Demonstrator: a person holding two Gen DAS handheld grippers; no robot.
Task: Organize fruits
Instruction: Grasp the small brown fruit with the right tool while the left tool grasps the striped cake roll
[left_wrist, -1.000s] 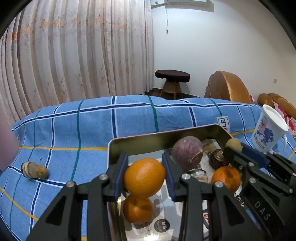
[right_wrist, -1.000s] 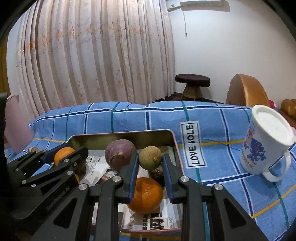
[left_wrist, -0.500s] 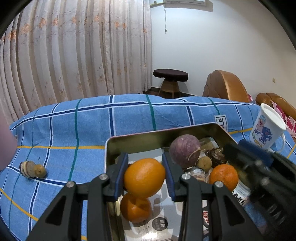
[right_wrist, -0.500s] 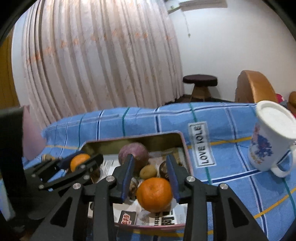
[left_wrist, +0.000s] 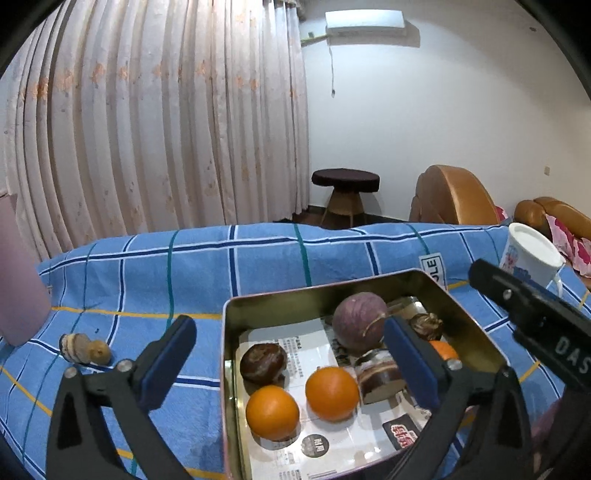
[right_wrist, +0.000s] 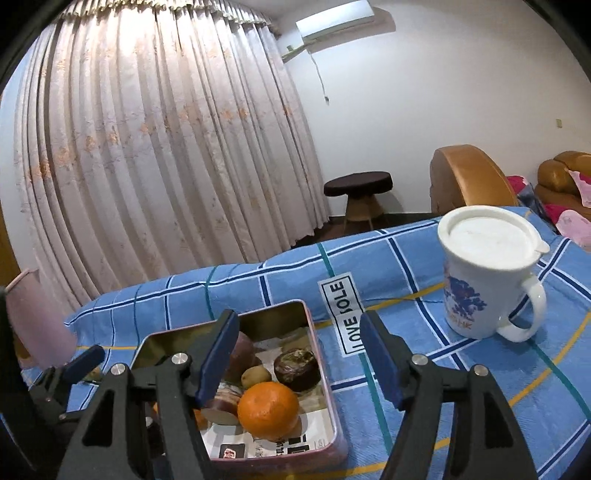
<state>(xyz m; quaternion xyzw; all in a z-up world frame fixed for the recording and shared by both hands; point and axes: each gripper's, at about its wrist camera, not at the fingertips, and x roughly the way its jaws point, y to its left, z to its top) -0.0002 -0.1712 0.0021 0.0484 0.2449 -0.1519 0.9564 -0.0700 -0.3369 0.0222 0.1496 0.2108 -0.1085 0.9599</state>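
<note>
Both tongs let go over the tin

The left tongs (left_wrist: 291, 360) have just sprung wide, dropping their orange (left_wrist: 331, 393) into the tin (left_wrist: 317, 300); the right tongs (right_wrist: 298, 356), also just opening, hang empty, their small brown fruit (right_wrist: 255, 375) now inside. Judging by this, two more fruits are sorted.

A white label (right_wrist: 346, 320) sewn on the blue checked cloth (right_wrist: 406, 266) read "LOVE" and then a second word like "OLE", its first letter creased. In the left wrist view only "LE" (left_wrist: 433, 266) showed. The right tool (left_wrist: 532, 325), at three o'clock there, bore "DAS". Print on the paper lining the tin (left_wrist: 317, 295) and on the mug (right_wrist: 484, 284) was too small to read.
</note>
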